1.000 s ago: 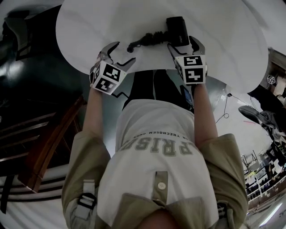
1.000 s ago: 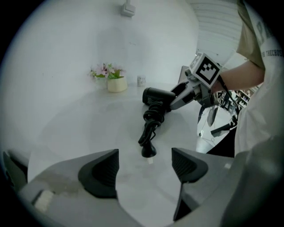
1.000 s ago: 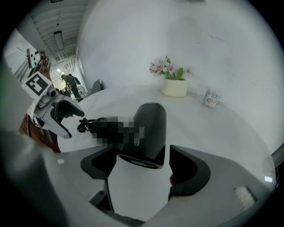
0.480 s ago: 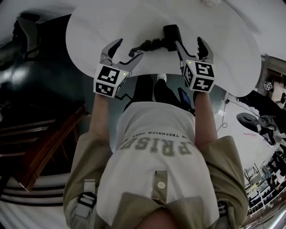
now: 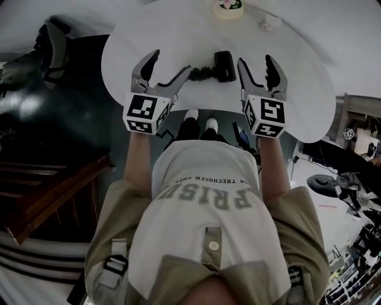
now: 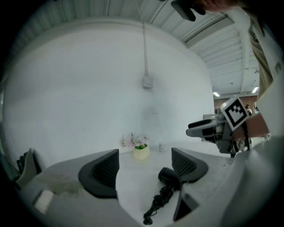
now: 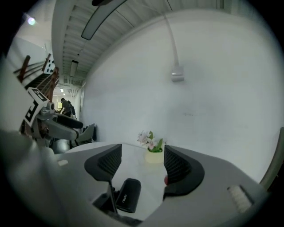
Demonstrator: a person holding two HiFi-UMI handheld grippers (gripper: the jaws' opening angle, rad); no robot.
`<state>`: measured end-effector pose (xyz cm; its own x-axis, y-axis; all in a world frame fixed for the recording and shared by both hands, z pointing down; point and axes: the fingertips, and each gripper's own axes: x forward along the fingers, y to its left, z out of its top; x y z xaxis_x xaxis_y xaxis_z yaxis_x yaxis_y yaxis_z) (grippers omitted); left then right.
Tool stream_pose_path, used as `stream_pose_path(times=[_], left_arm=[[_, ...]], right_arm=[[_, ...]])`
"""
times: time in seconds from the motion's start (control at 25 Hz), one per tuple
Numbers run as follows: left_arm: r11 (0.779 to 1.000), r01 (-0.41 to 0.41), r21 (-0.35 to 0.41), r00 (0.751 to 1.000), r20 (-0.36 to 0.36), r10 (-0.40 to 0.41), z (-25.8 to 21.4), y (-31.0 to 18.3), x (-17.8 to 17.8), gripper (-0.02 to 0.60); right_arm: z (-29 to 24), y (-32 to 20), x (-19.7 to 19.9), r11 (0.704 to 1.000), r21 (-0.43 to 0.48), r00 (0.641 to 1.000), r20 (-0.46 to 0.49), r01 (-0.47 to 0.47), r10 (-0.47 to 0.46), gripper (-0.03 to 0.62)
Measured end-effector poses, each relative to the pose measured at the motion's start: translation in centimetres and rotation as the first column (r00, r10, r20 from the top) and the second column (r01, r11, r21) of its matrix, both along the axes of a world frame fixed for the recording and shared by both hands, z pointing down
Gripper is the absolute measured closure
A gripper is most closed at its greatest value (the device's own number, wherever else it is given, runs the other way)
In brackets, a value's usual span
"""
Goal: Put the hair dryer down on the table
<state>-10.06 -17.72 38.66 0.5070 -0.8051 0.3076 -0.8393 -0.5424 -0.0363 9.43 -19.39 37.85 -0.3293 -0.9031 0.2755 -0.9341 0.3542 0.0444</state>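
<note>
The left gripper (image 5: pixel 171 62) has its jaws apart and empty. The right gripper (image 5: pixel 256 59) has its jaws apart with nothing between them; they have just been closing. The left forearm (image 5: pixel 136 161) and the right forearm (image 5: pixel 274 167) extend forward, parallel, with the grippers side by side

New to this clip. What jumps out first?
The black hair dryer lies on the round white table, its cord bunched toward the left gripper. That and the right gripper hover either side of it, both open and empty; the right one's jaws have just been closing slightly. A small flower pot stands at the table's far edge.
</note>
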Motion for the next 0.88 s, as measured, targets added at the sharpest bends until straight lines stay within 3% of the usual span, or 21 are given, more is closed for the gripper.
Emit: stream_pose_path(times=[0.12,0.28,0.68,0.88], left_arm=[[0.995,0.043,0.089,0.999,-0.035,-0.040,-2.7,0.6,-0.1,0.193],[0.989,0.060,0.137,0.998,-0.044,-0.054,-4.3,2.0,0.4,0.193],[0.974,0.130,0.185,0.989,-0.094,-0.115,-6.2,3.6,1.1,0.382],[0.953,0.204,0.224,0.977,-0.109,-0.184,-7.2,3.9,0.4,0.458]], right_arm=[[-2.4,0.6,-0.2,0.998,0.064,1.000,0.006,0.026,-0.027,0.311],[-4.0,2.1,-0.5,0.992,0.114,0.998,0.013,0.059,-0.061,0.353],[-5.3,3.5,-0.5,0.984,0.165,0.998,0.012,0.063,-0.066,0.443],[-6.0,3.7,-0.1,0.979,0.198,0.998,0.009,0.055,-0.058,0.499]])
